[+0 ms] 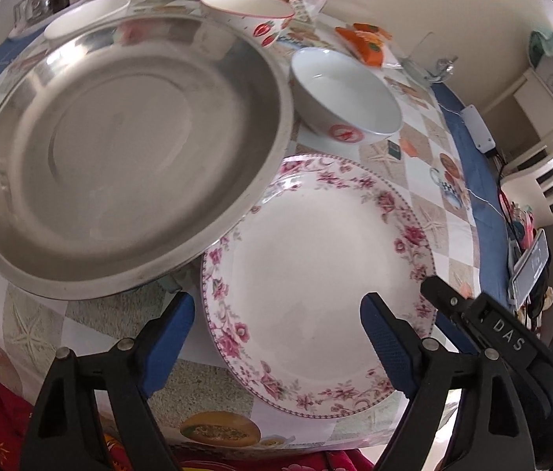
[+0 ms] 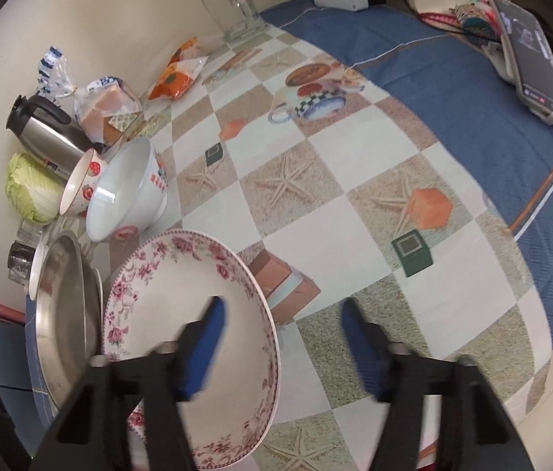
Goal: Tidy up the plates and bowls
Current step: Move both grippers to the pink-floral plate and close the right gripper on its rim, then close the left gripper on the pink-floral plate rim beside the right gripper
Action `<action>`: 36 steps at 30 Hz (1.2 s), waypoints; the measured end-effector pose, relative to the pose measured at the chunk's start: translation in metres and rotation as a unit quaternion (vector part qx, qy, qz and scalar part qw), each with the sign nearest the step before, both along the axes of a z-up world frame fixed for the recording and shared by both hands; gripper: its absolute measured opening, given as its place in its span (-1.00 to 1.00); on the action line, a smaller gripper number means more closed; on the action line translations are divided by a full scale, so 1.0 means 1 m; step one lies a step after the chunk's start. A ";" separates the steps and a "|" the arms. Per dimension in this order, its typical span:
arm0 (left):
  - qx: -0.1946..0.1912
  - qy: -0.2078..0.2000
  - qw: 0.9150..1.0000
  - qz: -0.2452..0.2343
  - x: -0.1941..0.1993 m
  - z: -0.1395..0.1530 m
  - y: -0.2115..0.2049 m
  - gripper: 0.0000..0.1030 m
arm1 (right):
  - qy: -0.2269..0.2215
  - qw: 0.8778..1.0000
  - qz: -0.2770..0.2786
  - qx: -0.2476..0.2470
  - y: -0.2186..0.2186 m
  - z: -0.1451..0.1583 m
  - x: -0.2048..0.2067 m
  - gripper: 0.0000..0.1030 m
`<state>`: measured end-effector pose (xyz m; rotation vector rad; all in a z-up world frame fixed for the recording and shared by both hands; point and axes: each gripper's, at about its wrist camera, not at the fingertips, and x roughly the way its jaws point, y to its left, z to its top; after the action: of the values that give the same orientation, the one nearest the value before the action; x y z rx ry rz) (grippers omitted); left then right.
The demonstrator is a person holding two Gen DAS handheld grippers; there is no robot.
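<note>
A floral-rimmed white plate (image 1: 315, 259) lies on the patterned tablecloth. A steel plate (image 1: 119, 149) sits at its upper left and overlaps its rim. My left gripper (image 1: 278, 337) is open just above the floral plate, straddling its left rim: one pad is off the plate and the other over its middle. In the right wrist view my right gripper (image 2: 284, 345) is open, straddling the right rim of the floral plate (image 2: 166, 306), and its black tip (image 1: 453, 302) shows in the left wrist view. A white bowl with a red emblem (image 1: 345, 94) and a strawberry bowl (image 1: 245, 8) stand behind.
A small white dish (image 1: 88, 13) stands behind the steel plate. A steel kettle (image 2: 45, 129), a cabbage (image 2: 31, 188), a bread bag (image 2: 104, 106) and an orange packet (image 2: 174, 74) line the wall. A glass mug (image 2: 237, 15) and a phone on a stand (image 2: 531, 62) sit farther right.
</note>
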<state>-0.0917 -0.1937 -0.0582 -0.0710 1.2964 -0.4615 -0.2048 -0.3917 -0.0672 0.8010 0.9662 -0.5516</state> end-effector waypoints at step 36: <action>-0.021 0.009 0.999 -0.025 0.014 -0.020 -0.016 -0.26 | -0.007 0.998 -0.052 0.032 -0.028 -0.014 -0.027 -0.62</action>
<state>-0.0773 -0.2098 -0.0777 -0.0789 1.3080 -0.5324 -0.2322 -0.4196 -0.0810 0.9145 0.9366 -0.6065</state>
